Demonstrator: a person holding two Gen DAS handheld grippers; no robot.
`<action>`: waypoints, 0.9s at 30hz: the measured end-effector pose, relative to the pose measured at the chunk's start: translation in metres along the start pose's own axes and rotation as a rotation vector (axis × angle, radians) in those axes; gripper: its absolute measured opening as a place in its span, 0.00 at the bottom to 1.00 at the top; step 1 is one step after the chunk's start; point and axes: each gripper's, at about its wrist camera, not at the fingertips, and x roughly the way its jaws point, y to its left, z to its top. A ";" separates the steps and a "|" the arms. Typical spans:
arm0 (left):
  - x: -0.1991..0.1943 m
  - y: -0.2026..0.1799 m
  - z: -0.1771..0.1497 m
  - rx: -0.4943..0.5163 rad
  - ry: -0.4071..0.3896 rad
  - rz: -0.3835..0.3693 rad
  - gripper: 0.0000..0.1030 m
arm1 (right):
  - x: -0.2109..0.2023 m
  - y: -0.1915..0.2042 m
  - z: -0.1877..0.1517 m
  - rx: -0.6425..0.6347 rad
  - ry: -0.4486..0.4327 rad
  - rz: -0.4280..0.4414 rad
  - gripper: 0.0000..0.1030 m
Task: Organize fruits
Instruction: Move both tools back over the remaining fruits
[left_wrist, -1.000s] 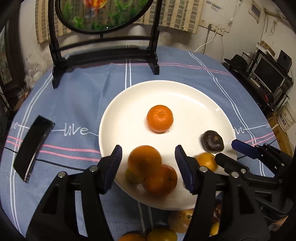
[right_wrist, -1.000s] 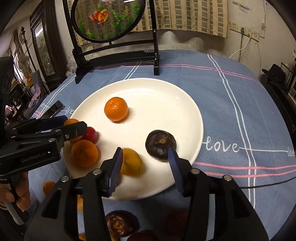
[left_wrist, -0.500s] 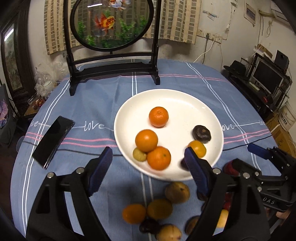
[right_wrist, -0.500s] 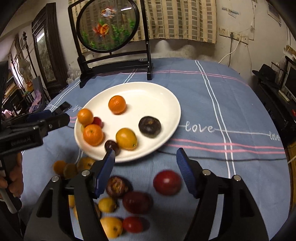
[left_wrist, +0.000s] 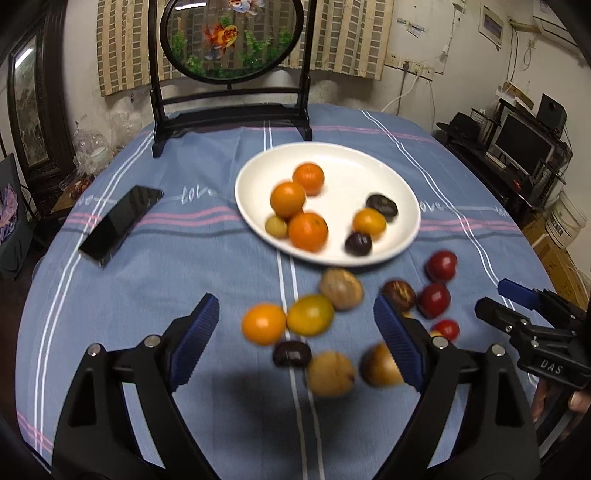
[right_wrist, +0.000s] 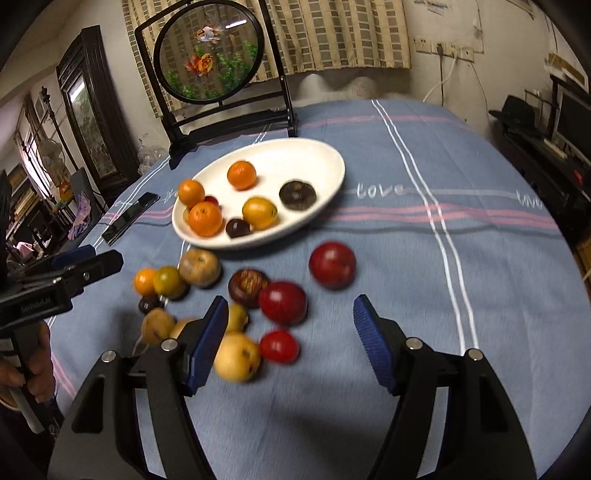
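A white plate (left_wrist: 343, 155) (right_wrist: 314, 155) holds several fruits: three oranges, a yellow fruit (left_wrist: 368, 222), two dark purple fruits and a small green one. Loose fruits lie on the blue cloth in front of it: an orange (left_wrist: 263, 323), a yellow-green fruit (left_wrist: 310, 314), brown fruits (left_wrist: 340, 283), red fruits (right_wrist: 332, 265) (right_wrist: 282, 302) and dark ones. My left gripper (left_wrist: 297, 343) is open and empty above the loose pile. My right gripper (right_wrist: 291, 338) is open and empty above the red and yellow fruits (right_wrist: 236, 356).
A black phone (left_wrist: 120, 224) lies on the cloth left of the plate. A round goldfish screen on a black stand (left_wrist: 231, 40) stands at the back of the table. A black cable runs under the plate. Furniture and a monitor (left_wrist: 524, 142) stand beyond the table's right edge.
Both grippers have pulled back and up from the plate toward the near edge. The loose fruits in front of the plate have come into view. Both stay open.
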 end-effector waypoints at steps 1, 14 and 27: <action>-0.002 -0.001 -0.006 0.001 0.006 -0.002 0.85 | -0.002 0.000 -0.004 0.003 0.001 0.002 0.68; -0.002 -0.012 -0.049 0.017 0.060 -0.017 0.85 | -0.008 0.002 -0.046 0.005 0.030 0.002 0.68; 0.023 -0.010 -0.069 0.020 0.132 -0.019 0.85 | -0.008 0.011 -0.055 -0.046 0.002 -0.007 0.69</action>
